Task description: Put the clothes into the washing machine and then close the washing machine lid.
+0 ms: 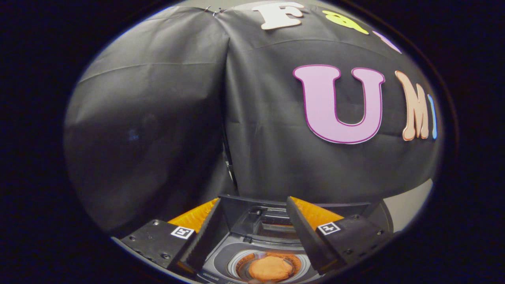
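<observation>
So the clothes (270, 268) are already sitting down in the drum of the washer (221, 258), right below and between the fingers, and the lid (252, 215) stands up open behind the tub. The hand-held gripper (252, 228) is released, fingers spread wide with nothing in them. Looks like we're on the closing step, so next it needs to get onto the lid's top edge and swing it down.
</observation>
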`<state>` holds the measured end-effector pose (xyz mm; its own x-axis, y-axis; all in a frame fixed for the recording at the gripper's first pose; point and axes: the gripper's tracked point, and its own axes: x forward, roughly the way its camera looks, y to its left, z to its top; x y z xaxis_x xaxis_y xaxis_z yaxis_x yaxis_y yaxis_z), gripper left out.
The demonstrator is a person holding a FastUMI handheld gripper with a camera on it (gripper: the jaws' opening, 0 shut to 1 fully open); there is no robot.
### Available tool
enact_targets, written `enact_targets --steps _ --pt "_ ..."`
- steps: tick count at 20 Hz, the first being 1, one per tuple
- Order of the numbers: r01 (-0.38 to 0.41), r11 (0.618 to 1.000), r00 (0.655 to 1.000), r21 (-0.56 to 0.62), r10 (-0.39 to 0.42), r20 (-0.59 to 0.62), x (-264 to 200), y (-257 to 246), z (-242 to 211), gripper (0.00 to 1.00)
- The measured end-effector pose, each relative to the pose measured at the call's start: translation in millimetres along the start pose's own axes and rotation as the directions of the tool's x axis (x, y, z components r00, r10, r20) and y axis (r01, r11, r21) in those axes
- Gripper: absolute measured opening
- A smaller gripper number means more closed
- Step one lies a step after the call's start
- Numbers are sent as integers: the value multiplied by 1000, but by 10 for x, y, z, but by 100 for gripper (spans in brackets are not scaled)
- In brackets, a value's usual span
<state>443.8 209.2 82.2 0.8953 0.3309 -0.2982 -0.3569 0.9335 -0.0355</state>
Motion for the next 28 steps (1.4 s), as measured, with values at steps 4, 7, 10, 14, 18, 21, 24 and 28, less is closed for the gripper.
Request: enact_targets --steps 4,7,10,14,18,21,24,28 --pt "33 998 999 45 -33 5 51 -140 -31 98" --pt "67 997 998 47 -67 -6 158 -246 -46 97" --pt "95 995 995 40 -95 -10 277 -333 -62 97" --pt "145 989 989 17 -145 -15 465 -473 -129 97" --pt "203 979 979 17 -203 -24 696 -642 -209 97" --pt "245 969 969 38 -243 -43 879 -789 -279 98" --pt "278 960 959 39 -275 -71 918 -808 -388 97" --pt "288 956 954 45 -282 -104 1075 -917 -474 98"
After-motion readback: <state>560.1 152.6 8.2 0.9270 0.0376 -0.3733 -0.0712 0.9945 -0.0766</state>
